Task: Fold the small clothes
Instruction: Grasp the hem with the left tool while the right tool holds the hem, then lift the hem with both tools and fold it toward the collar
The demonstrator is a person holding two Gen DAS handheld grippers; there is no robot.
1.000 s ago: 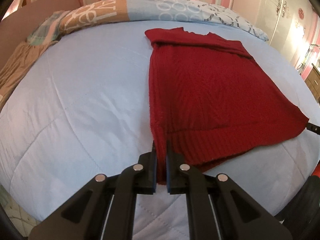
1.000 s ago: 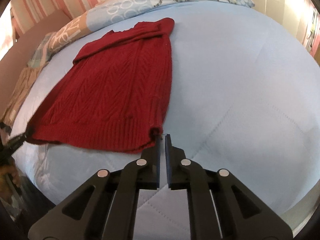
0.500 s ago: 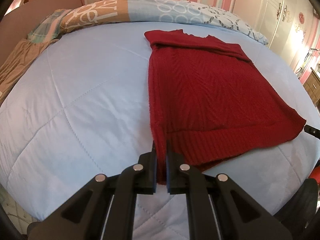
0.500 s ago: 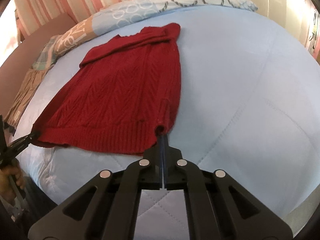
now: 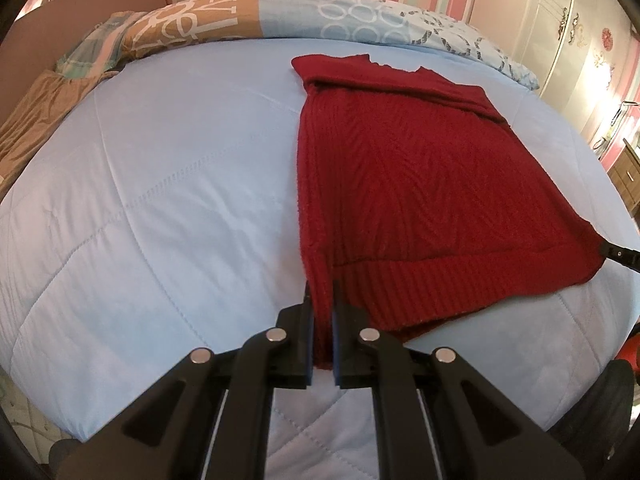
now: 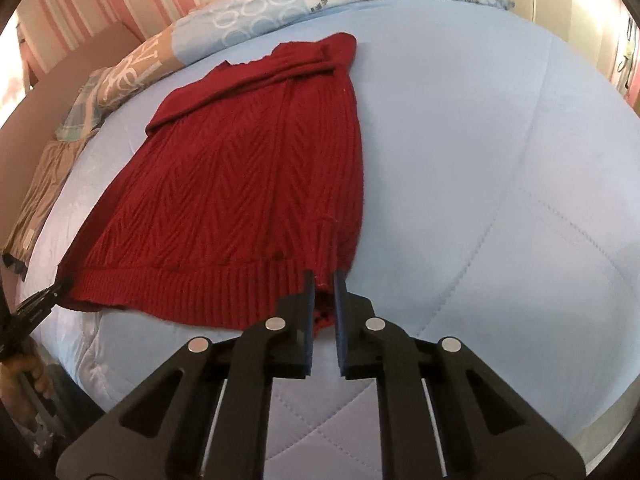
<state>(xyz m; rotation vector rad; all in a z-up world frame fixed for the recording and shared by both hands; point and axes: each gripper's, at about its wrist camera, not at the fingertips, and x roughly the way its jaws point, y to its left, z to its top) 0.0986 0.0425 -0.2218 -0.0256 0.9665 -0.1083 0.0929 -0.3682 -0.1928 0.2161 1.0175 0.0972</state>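
Coarse ribbed knit red sweater [image 5: 420, 200] on smooth, matt quilted blue bedspread [image 5: 160, 200].

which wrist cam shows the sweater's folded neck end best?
Left wrist. The red sweater runs away from the left gripper, and the collar notch and folded band at its far end are sharp and unobstructed. In the right wrist view the sweater shows that end softer, near the pillow, while the right gripper pinches the hem corner.

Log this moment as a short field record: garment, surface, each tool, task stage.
garment: red knit sweater, spread flat, sleeves folded in
surface: light blue quilt
left tool: shut on the sweater's hem corner
right tool: shut on the opposite hem corner
behind: patterned pillows
task stage: both bottom corners gripped, hem not yet folded up
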